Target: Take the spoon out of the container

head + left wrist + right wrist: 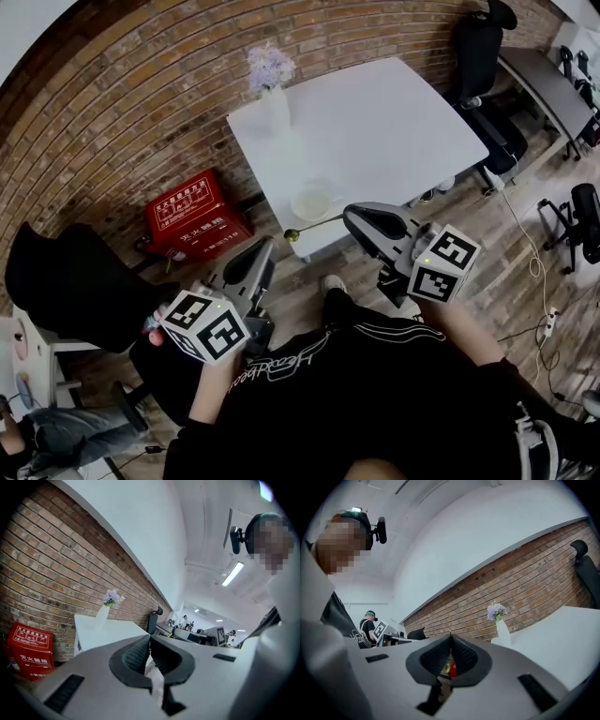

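As I judge it, the main danger is that the spoon point(314, 226) turns or slips in the grip. The right claw point(348, 217) pinches only the end of the thin handle. The rest of the spoon stands out to the side, with the round end lowest. A quick swing of the hand could make it rotate between the pads or drop. It hangs just past the near edge of the surface point(403, 122), so a fall would end on the floor point(525, 253). A smaller danger: if the claw goes low over that edge, the spoon could knock the container point(312, 202), which stands just inside the near edge and looks light.

The right claw is closed almost fully, with the handle end pressed between its pads. In the right gripper view a thin tip shows at the line where the jaws meet. The left claw point(269, 244) is closed too, its pads together at the tip, and it holds nothing. It is lower and to the left, off the surface.

The spoon is already out of the container and does not touch it. A vase point(275, 108) with flowers stands near the far left corner of the surface, well apart from the container. A red box point(192, 220) sits on the floor beside the left edge.
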Tool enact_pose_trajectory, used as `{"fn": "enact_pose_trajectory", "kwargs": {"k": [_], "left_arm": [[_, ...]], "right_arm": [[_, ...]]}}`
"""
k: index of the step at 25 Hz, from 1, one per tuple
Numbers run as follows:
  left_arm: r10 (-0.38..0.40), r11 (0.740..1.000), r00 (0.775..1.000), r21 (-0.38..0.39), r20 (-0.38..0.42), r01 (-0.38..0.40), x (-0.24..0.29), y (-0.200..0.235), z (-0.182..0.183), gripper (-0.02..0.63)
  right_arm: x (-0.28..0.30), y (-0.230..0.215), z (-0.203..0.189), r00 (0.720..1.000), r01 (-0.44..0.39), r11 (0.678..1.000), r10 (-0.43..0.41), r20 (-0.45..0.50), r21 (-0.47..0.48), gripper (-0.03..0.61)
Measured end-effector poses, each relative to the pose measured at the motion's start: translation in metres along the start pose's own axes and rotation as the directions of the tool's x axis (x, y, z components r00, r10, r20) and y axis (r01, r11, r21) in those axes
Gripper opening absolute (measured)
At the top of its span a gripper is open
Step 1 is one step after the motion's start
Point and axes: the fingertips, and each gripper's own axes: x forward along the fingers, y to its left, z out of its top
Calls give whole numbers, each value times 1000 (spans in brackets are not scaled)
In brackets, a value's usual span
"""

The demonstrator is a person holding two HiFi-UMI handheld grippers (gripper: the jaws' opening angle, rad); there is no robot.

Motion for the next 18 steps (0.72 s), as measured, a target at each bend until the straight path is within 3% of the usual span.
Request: {"fn": "enact_pose_trajectory", "kwargs": {"k": [18], "left_arm": [[12,1000,1000,-2,-27,-12,18,4,-8,5]], "right_arm": [[-8,-24,2,999,37,999,-38,25,31,0]]}}
